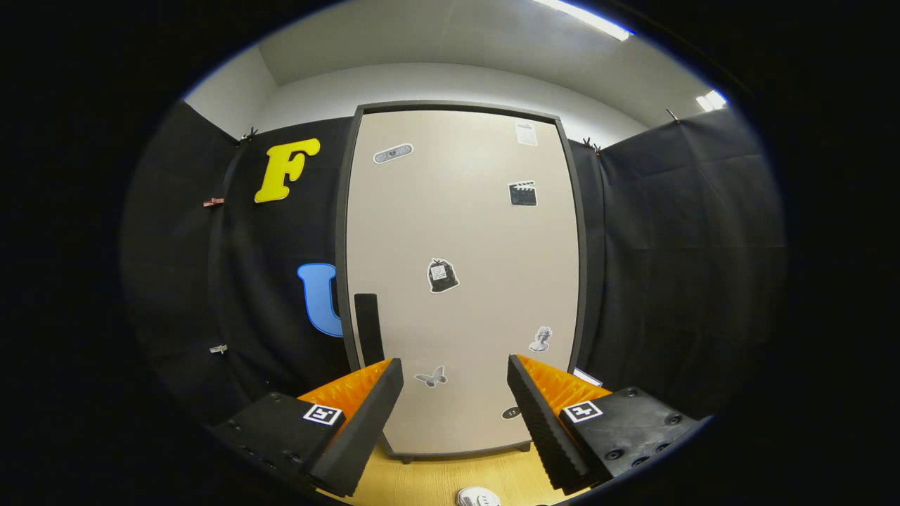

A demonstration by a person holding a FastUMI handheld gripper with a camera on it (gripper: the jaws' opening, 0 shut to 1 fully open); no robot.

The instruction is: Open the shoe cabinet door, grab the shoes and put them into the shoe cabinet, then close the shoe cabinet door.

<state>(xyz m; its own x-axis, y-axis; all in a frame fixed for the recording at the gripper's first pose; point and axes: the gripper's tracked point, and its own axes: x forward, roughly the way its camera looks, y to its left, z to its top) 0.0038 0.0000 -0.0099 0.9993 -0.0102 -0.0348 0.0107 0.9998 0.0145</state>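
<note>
Tongs (455, 393) first: we hold them level and facing the cabinet, fingers spread wide with nothing between them but air and a stretch of door. Straight ahead of us stands the shoe cabinet (460, 281), a tall narrow box with its door shut flush in a dark frame, so we judge the task to be at its very start. What the next move turns on is the handle (368, 329), a dark upright bar set low on the door's left edge, its long axis running vertical. It lies just beyond and slightly above the left finger's tip, so we would need to shift left and a touch forward, then close across the bar from its two sides; since the fingers already open sideways, no roll of the wrist looks needed. With the handle on the left, we take the hinges to be on the right, though we cannot see them. Low down between the fingers, on the wooden floor (429, 481) in front of the cabinet, a pale rounded thing (478, 497) peeks up; it may be the toe of a shoe, but too little of it shows for us to say. Stickers (442, 275) dot the door, and black cloth (675, 267) hangs on both sides of the cabinet.
</note>
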